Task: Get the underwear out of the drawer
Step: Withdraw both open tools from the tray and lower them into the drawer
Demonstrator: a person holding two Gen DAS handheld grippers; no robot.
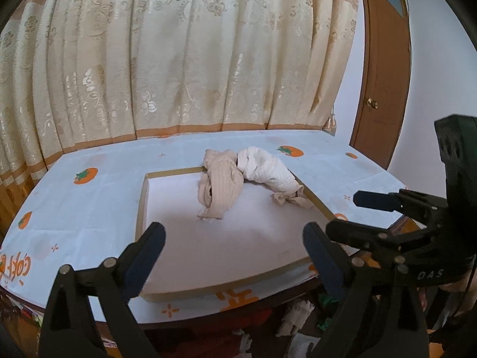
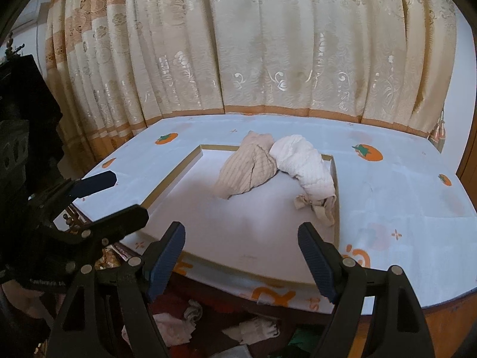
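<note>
Two crumpled garments, ribbed beige underwear (image 1: 219, 189), quilted white underwear (image 1: 265, 168), shallow rectangular drawer (image 1: 141, 205), both tools released, empty.

Soft, even daylight filters through the cream curtain (image 1: 184, 59), whose woven pattern catches small glints. The white tray (image 1: 238, 238) reads pale and slightly washed out, with only faint shadows. Both fisheye views bend straight edges and darken to black at the corners. Detail is mildly soft overall, murkier below the table edge.
</note>
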